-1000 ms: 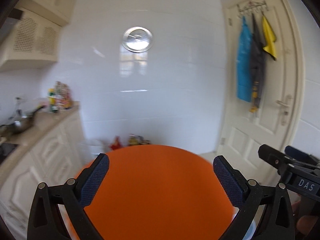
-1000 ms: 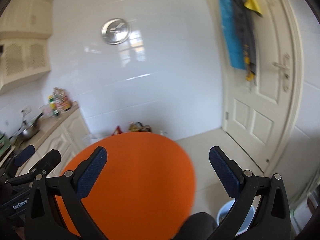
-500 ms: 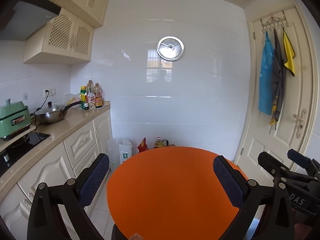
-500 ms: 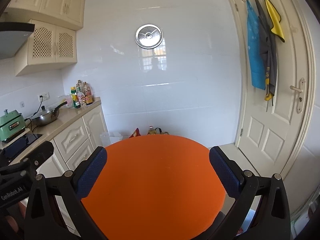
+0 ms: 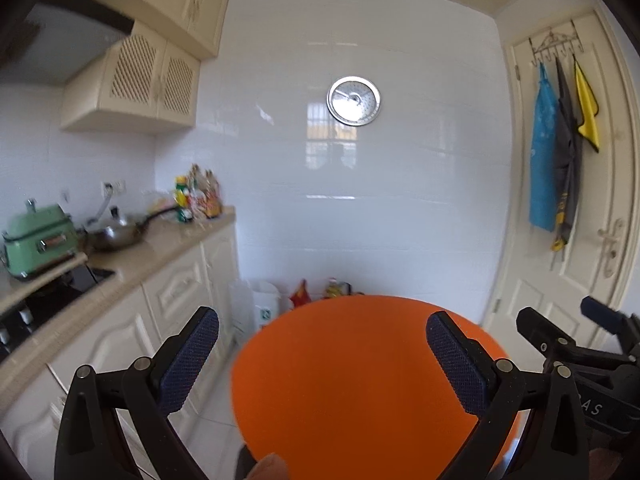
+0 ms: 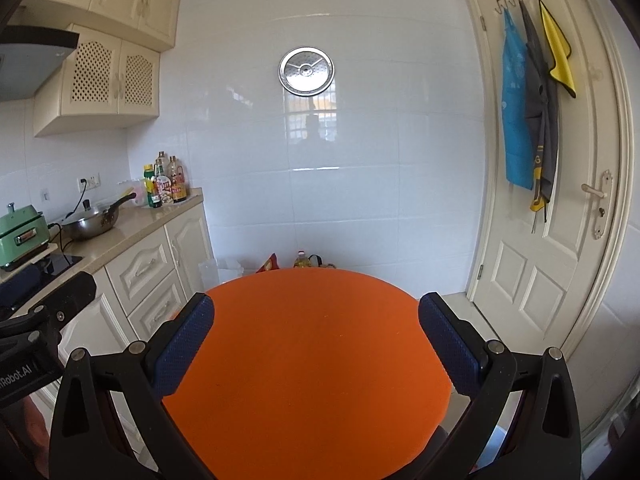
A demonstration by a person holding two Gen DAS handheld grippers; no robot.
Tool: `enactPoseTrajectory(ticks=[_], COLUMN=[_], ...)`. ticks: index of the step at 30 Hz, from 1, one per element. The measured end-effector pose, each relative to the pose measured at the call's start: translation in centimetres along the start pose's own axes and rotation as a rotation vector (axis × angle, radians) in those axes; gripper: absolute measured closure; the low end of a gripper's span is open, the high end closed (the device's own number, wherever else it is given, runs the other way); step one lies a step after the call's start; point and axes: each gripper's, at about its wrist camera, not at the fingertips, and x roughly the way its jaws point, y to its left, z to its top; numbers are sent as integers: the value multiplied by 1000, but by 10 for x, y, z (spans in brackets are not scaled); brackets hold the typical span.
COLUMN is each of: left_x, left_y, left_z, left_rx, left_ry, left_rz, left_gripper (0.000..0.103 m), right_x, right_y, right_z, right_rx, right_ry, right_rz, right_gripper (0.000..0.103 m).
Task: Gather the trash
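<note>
A round orange table top (image 5: 352,376) fills the lower middle of both views, and its visible surface (image 6: 312,360) is bare. My left gripper (image 5: 320,344) hangs open above its near part with nothing between the blue pads (image 5: 192,356). My right gripper (image 6: 316,332) is open over the table too, also with nothing in it. Each gripper shows at the edge of the other's view: the right gripper (image 5: 576,356) and the left gripper (image 6: 44,312). No trash shows on the table. A red packet (image 6: 269,263) and a yellow bottle (image 6: 302,259) sit on the floor by the far wall.
A counter (image 6: 132,224) with cabinets runs along the left, holding a pan (image 6: 90,224), bottles (image 6: 164,184) and a green cooker (image 6: 20,232). A white bag (image 5: 265,306) stands beside the cabinets. A door (image 6: 552,264) with hanging cloths is on the right.
Both views have tilted up and levelled, bringing the counter and cabinets into sight. In the last half second the left gripper view swung left; the table sits further right in it.
</note>
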Motion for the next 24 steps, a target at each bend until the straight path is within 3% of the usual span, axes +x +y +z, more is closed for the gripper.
enactPoseTrajectory(ticks=[10, 24], left_x=[-3, -21], left_y=[0, -2], left_z=[-7, -21], left_rx=[-18, -44], left_ry=[13, -3], left_rz=[-61, -71], left_gripper=[1, 1], right_x=[2, 0], right_y=[1, 7], right_z=[0, -2], right_rx=[-20, -21], right_ry=[0, -6], right_rz=[-3, 3], right_gripper=[0, 0])
